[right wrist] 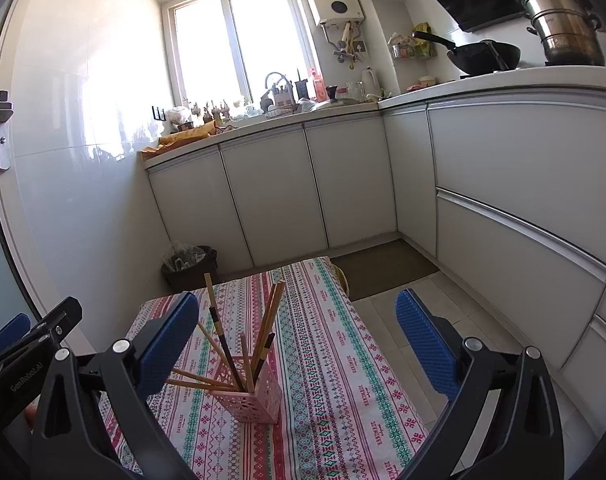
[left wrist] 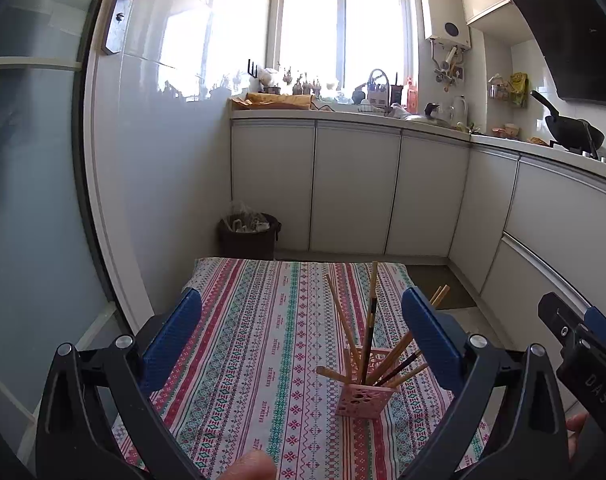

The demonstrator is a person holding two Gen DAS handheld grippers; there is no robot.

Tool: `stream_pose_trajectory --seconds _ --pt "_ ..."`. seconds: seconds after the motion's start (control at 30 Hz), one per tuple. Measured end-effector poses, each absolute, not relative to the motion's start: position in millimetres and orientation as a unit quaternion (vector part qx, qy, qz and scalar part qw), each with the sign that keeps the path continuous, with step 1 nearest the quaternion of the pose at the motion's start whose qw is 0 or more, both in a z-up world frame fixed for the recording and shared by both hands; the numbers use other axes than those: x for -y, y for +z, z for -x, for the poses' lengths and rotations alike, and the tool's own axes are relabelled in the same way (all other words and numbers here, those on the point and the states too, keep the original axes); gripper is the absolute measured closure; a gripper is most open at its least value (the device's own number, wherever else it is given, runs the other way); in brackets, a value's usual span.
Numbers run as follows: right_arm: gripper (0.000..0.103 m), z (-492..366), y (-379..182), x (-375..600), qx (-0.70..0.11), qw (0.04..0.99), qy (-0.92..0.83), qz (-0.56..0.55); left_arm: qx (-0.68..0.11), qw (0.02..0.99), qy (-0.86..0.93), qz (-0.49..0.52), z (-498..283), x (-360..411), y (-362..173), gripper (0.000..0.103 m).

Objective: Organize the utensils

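A pink perforated holder (left wrist: pixel 365 398) stands upright on a table with a striped patterned cloth (left wrist: pixel 263 340). Several wooden and dark chopsticks (left wrist: pixel 371 320) stand in it, fanned out. It also shows in the right wrist view (right wrist: pixel 253 400) with its chopsticks (right wrist: pixel 239 344). My left gripper (left wrist: pixel 303 340) is open and empty, raised above the table, the holder low between its blue pads. My right gripper (right wrist: pixel 299 344) is open and empty, the holder near its left pad. Each gripper shows at the other view's edge.
A dark bin (left wrist: pixel 249 234) with a plastic bag stands on the floor past the table's far end. White cabinets (left wrist: pixel 351 188) line the back and right. A floor mat (right wrist: pixel 379 268) lies right of the table. A wok (right wrist: pixel 483 56) and steel pot (right wrist: pixel 563 28) sit on the counter.
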State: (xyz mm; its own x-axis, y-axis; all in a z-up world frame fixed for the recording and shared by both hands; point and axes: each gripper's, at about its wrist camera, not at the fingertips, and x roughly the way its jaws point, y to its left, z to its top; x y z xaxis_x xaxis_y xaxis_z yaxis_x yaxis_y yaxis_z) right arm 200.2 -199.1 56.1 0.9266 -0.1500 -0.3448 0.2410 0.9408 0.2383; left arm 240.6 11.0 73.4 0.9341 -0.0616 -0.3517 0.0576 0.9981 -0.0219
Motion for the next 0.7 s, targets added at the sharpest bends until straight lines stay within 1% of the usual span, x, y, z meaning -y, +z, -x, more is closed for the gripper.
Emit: stream_pose_trajectory --seconds 0.7 --pt "0.007 -199.2 57.2 199.3 -0.166 0.971 -0.100 -0.141 -0.182 0.983 -0.023 0.007 -242.8 -14.7 71.2 0.007"
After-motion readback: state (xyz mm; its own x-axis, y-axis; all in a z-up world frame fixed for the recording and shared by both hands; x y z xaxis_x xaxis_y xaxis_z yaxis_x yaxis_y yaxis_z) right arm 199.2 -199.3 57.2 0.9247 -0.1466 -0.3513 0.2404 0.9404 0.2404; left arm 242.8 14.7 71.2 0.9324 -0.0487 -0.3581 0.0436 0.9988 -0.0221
